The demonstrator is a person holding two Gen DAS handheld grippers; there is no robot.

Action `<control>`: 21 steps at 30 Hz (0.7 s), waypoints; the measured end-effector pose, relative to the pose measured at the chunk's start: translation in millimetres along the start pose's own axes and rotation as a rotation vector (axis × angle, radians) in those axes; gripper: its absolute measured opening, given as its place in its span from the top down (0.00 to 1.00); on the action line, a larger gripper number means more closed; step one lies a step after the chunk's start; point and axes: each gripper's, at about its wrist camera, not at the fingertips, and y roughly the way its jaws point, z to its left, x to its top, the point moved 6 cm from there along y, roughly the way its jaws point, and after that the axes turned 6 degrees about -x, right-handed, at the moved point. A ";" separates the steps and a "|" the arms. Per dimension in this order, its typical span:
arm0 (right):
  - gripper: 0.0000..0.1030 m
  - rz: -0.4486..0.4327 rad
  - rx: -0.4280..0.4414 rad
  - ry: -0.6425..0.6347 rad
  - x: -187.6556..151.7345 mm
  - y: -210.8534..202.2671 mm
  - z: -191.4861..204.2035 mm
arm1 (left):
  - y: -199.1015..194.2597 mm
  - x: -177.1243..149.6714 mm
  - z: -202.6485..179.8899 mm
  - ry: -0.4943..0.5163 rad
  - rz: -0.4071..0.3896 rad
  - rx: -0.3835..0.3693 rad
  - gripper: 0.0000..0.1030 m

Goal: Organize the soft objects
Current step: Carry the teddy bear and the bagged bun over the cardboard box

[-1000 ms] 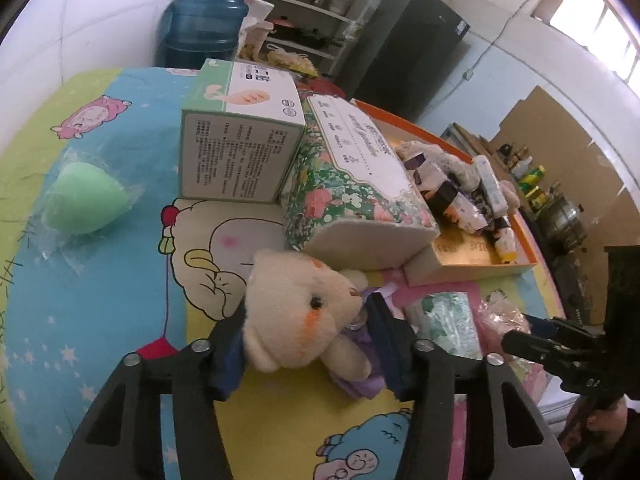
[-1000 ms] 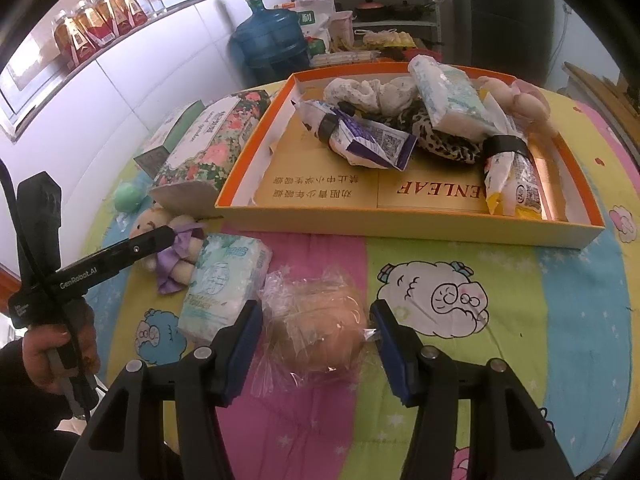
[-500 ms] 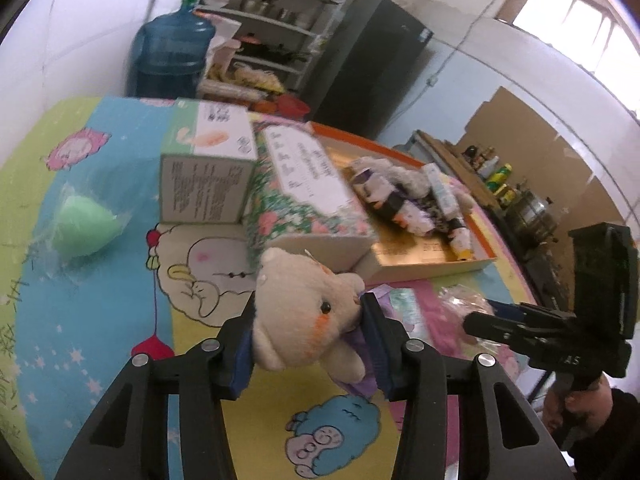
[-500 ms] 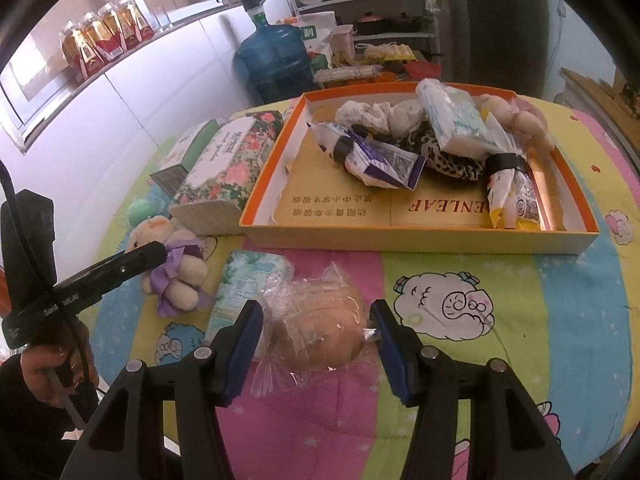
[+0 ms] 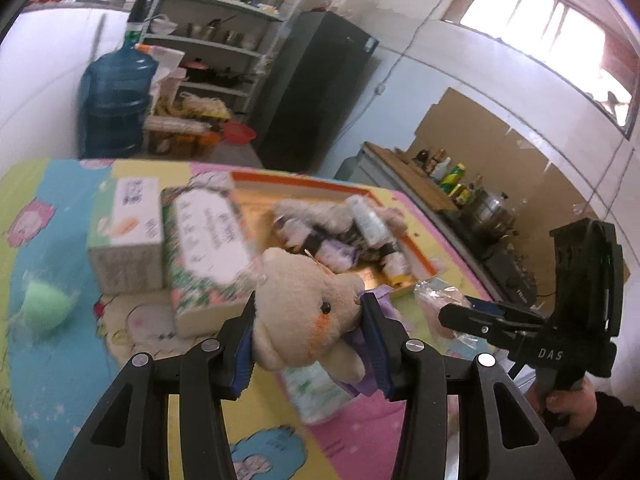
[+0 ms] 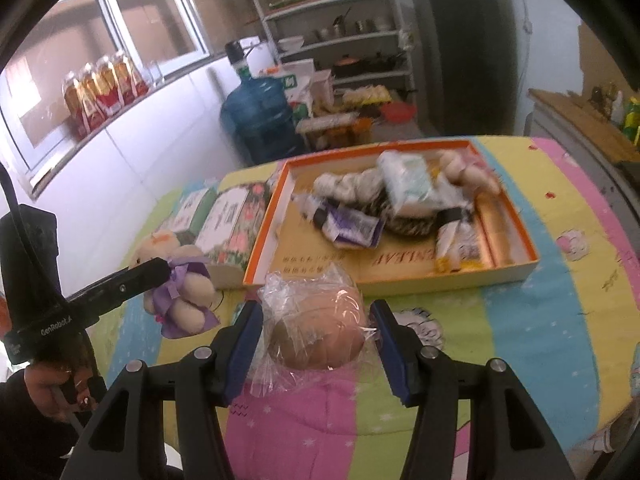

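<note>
Above the bright bench (image 6: 560,280), left fingers (image 5: 372,332) clench a teddy (image 5: 308,316); only the right view shows right fingers (image 6: 386,328) clenching a wrapped bun (image 6: 316,332).

Plush fuzzy bear (image 5: 308,312); crinkly glossy plastic wrap (image 6: 316,320); matt cardboard tray (image 6: 400,280).

Motion blur smears the print on the floral tissue box (image 5: 208,240) and the white carton (image 5: 126,236) beside it, so neither label can be read. The green object (image 5: 46,308) in clear wrap is soft-edged, its shape unclear. The teddy bear (image 5: 308,316) hides most of the tissue pack (image 5: 316,392) under it. In the orange tray (image 6: 512,276), the piled packets are blurred and overlap, so they cannot be counted. The lower frame edge cuts off both gripper bodies. The shelf items are too small to name.
</note>
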 end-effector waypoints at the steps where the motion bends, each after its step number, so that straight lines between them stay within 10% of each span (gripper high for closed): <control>1: 0.45 -0.008 -0.005 0.003 2.4 -2.9 -2.3 | 1.4 3.0 -3.0 0.004 -0.003 -0.005 0.53; 21: 0.45 -0.087 -0.010 0.044 45.8 -10.1 -51.3 | 48.8 58.7 -44.0 0.031 -0.029 0.016 0.53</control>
